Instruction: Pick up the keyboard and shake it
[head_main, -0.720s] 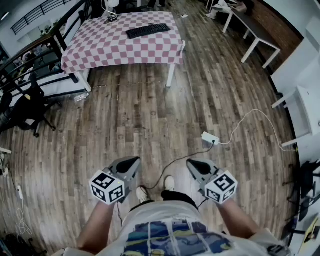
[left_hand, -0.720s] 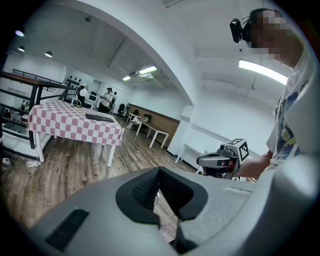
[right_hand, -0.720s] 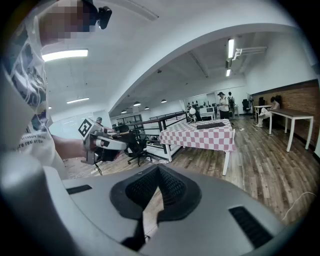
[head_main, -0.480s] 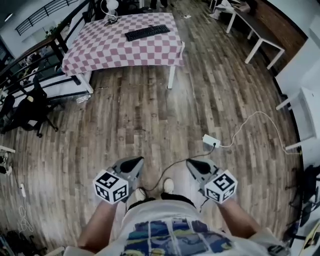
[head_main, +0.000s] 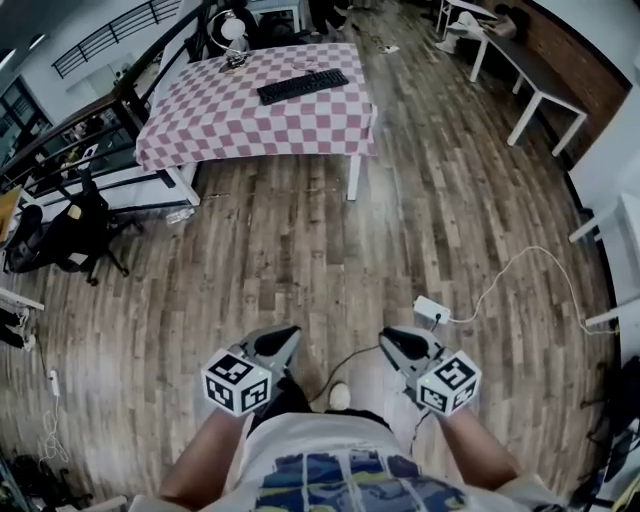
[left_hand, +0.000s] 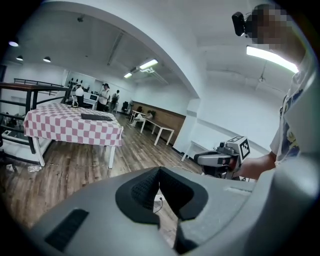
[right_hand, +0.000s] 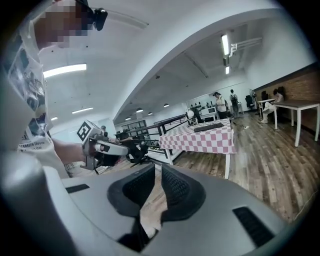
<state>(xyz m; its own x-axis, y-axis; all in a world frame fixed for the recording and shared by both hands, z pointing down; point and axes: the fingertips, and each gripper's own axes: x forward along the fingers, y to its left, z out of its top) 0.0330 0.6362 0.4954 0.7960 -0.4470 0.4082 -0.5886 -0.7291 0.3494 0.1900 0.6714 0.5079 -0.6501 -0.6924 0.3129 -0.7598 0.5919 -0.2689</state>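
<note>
Keyboard (head_main: 303, 86) found untouched on checkered table (head_main: 250, 125). Left gripper (head_main: 283, 340) held well short of table, clenched, empty. Right gripper (head_main: 393, 338) likewise, barely parted, empty. Approach, lift, shake outstanding.

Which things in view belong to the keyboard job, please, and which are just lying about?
Job: keyboard, checked table, left gripper, right gripper.
Lying about: power strip, black office chair, side table.

Grey left tool (head_main: 284, 336) and right tool (head_main: 391, 338) bear black-and-white marker cubes (head_main: 238, 382); shirt (head_main: 330, 472) seems pale, blue-printed.
</note>
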